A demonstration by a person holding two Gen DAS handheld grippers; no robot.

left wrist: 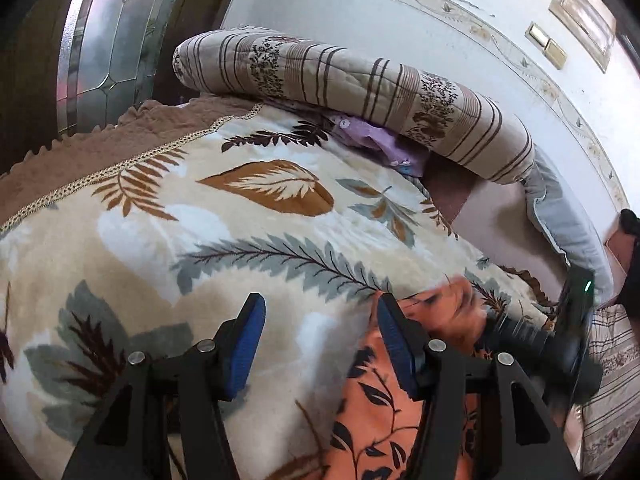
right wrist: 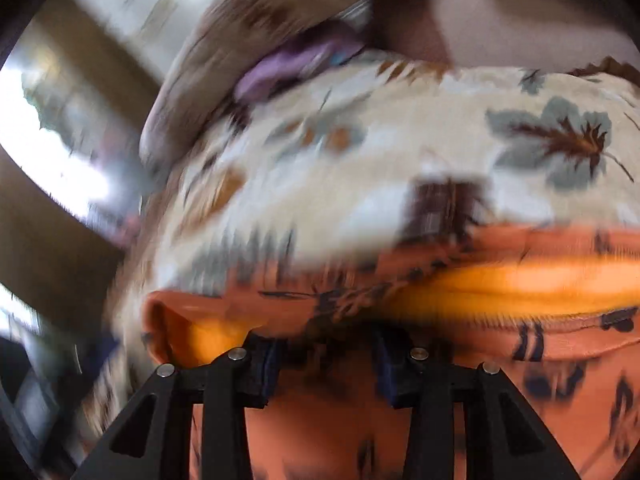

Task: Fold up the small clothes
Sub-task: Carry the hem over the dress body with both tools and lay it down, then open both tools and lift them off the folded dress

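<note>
There were 2 grippers, left and right, 1 orange garment, 1 leaf-print blanket, 1 striped quilt and 1 purple cloth.

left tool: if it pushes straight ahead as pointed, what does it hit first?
Most likely the leaf-print blanket: the open left tool points across it, with the orange garment beside its right finger. Depth is unclear.

Leaf-print blanket over a bed, striped rolled quilt, white wall, leaded-glass door.
</note>
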